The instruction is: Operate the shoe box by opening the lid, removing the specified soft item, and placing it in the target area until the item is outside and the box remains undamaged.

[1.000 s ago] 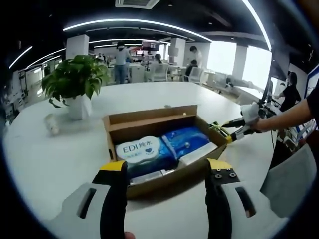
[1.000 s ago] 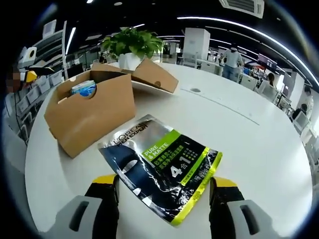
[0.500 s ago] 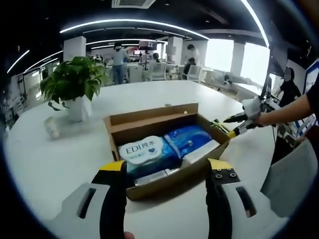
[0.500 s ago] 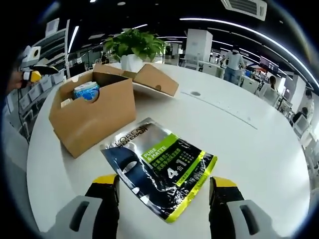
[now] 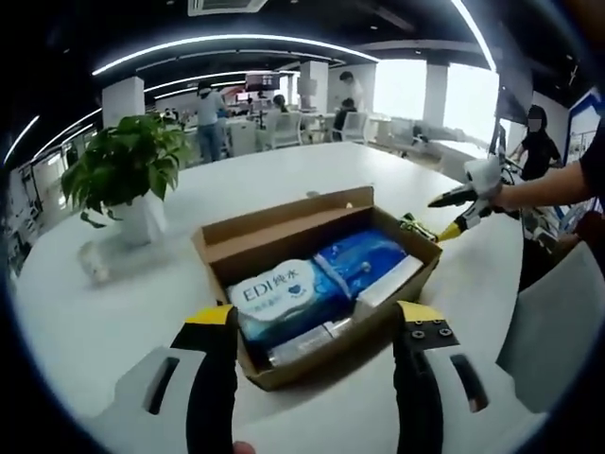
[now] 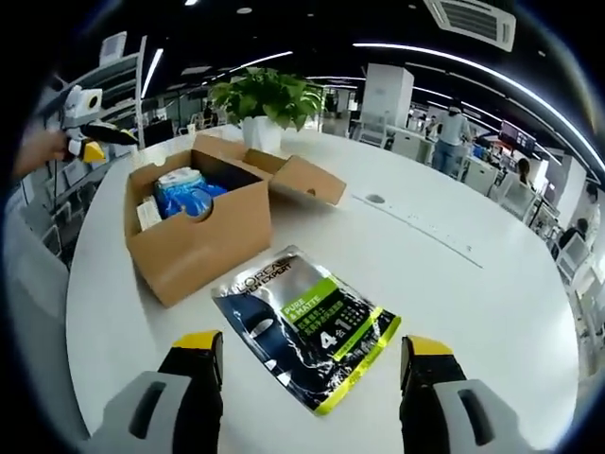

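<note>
- Box (image 6: pixel 194 232) sits open on the table (image 6: pixel 454 284), ahead-left of the right claw (image 6: pixel 307 364); lid (image 6: pixel 307 180) folded back.
- Pouch (image 6: pixel 302 326) lies flat just ahead between the right claw's spread jaws, beside the box (looks placed).
- Left claw (image 5: pixel 317 331) apart, empty, box right ahead.
- Next: likely just retreat.

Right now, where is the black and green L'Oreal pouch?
In the right gripper view, the pouch lies flat on the white table, outside the open shoe box and just beside its near wall, ahead of the right claw.
</note>
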Motion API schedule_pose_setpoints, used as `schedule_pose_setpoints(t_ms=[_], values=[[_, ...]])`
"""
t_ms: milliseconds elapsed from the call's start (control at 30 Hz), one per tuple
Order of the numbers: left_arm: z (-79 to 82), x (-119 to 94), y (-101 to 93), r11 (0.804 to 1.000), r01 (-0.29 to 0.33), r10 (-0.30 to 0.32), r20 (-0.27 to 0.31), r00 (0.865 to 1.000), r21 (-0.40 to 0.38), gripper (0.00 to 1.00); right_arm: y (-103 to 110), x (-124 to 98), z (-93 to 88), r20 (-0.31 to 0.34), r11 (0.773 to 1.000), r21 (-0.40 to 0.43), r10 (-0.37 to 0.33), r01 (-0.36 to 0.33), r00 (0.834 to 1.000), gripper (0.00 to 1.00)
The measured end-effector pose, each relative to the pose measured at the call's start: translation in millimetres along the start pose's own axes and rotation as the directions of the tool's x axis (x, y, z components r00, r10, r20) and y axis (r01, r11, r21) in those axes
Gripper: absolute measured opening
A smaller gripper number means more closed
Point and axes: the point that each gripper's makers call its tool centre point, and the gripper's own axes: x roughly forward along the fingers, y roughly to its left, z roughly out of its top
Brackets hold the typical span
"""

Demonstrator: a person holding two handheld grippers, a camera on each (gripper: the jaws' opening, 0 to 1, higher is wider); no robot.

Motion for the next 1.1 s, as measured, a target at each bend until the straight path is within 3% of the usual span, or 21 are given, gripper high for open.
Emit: schedule_pose_setpoints(t_ms=[67, 133, 400, 667, 1100], values=[[2.6, 2, 0.4, 1.000, 0.011, -0.011, -0.002, 1.000, 0.018, 0.68, 3, -2, 6.5, -0.003, 1.000, -0.006, 0.005, -0.005, 1.000, 0.76], [4.3, 5, 0.8, 0.999, 0.019, -0.019, -0.006, 1.000, 0.030, 0.68, 13, -5, 22.1, 0.039, 0.998, 0.057, 0.028, -0.030, 0.999, 0.76], [15.8, 15, 4.7, 0.997, 0.046, -0.045, -0.015, 0.999, 0.063, 0.68, 35, -10, 68.4, 0.096, 0.998, 0.003, 0.067, -0.068, 0.993, 0.77], [20.7, 23, 7.8, 0.988, 0.083, -0.077, -0.049, 0.996, 0.128, 0.69, 49, -6, 89.0, 0.105, 0.994, -0.037, 0.109, -0.106, 0.988, 0.77], [13.6, 37, 17.1, 0.967, 0.144, -0.118, -0.134, 0.984, 0.208, 0.71, 67, 5, 124.5, 0.128, 0.981, -0.107, 0.176, -0.162, 0.976, 0.78]])
